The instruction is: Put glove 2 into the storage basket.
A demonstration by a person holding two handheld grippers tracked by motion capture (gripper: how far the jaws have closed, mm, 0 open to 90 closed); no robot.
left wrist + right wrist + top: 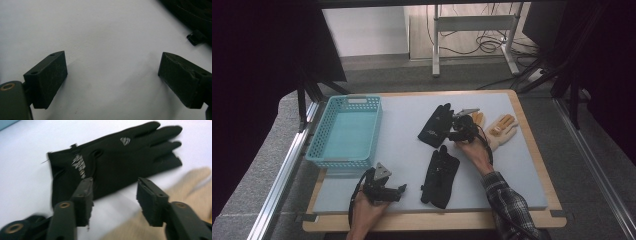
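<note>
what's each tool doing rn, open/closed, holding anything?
Left tool: open, empty, over the bare mat.
Right tool: open, holding nothing, over the edge of the far black glove.

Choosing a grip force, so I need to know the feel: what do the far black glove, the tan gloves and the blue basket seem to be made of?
The far black glove looks like thin, matte stretch fabric, lying flat with printed silver marks. The tan gloves seem a thicker knit, perhaps with orange coated patches; blur leaves that open. The blue basket looks like rigid moulded plastic with lattice walls.
</note>
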